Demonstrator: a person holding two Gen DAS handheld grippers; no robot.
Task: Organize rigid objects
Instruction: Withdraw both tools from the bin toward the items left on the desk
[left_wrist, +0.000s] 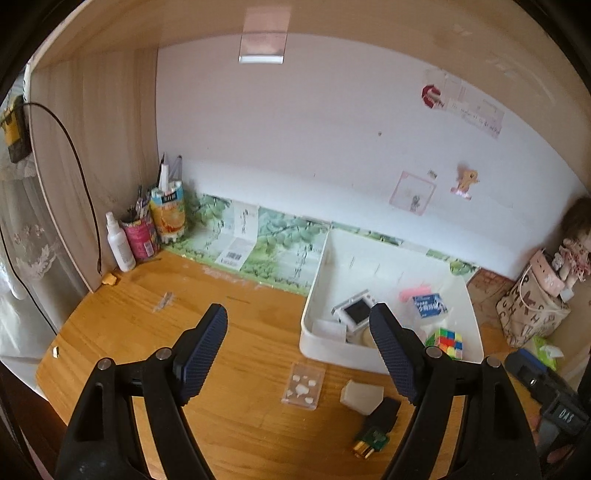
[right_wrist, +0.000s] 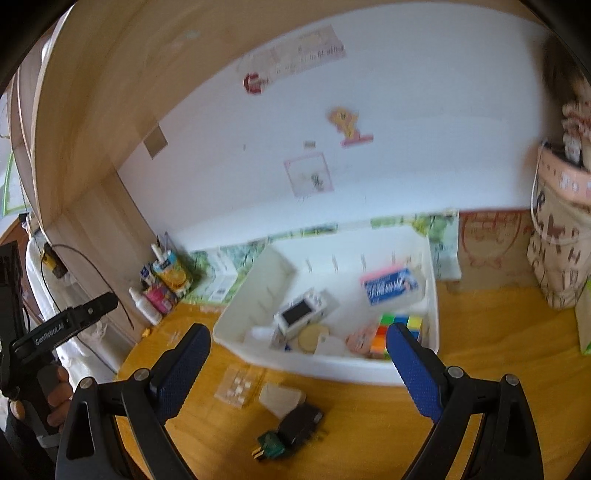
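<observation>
Mostly sorted: my bin holds several items, three pieces wait outside, both tongs apart, empty.

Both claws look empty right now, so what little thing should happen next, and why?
Probably lower the left gripper onto the clear plastic case lying just below its open jaws. Three items are left on the desk: that case, a white block and a black connector, while the white bin already holds the rest.
</observation>
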